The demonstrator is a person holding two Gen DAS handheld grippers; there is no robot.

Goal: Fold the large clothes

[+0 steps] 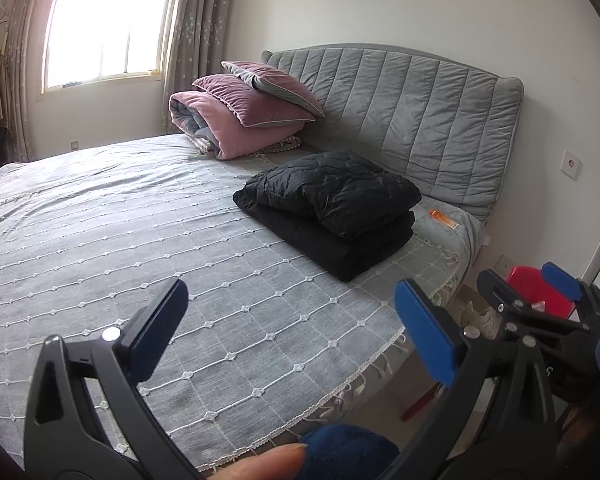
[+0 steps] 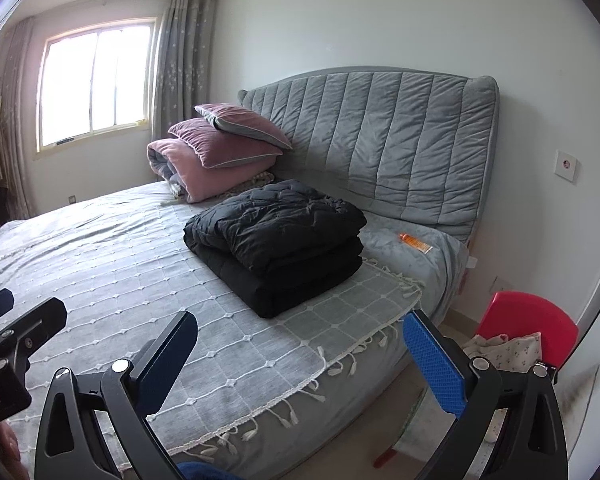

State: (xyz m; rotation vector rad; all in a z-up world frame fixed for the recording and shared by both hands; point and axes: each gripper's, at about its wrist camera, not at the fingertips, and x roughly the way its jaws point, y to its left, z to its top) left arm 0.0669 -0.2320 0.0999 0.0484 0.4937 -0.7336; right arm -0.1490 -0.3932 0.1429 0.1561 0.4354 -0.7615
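Observation:
A black quilted jacket (image 1: 332, 208) lies folded into a thick stack on the grey bed (image 1: 140, 240), near the headboard side. It also shows in the right wrist view (image 2: 276, 240). My left gripper (image 1: 292, 328) is open and empty, held above the bed's near edge, well short of the jacket. My right gripper (image 2: 300, 360) is open and empty, also over the near edge of the bed (image 2: 100, 260). The right gripper shows at the right of the left wrist view (image 1: 532, 288), and the left gripper at the left of the right wrist view (image 2: 4, 320).
Pink pillows and a rolled pink quilt (image 1: 240, 112) are stacked at the head of the bed by the grey padded headboard (image 1: 420, 120). An orange tube (image 2: 416, 243) lies by the headboard. A red stool (image 2: 528, 328) with cloth stands on the floor to the right.

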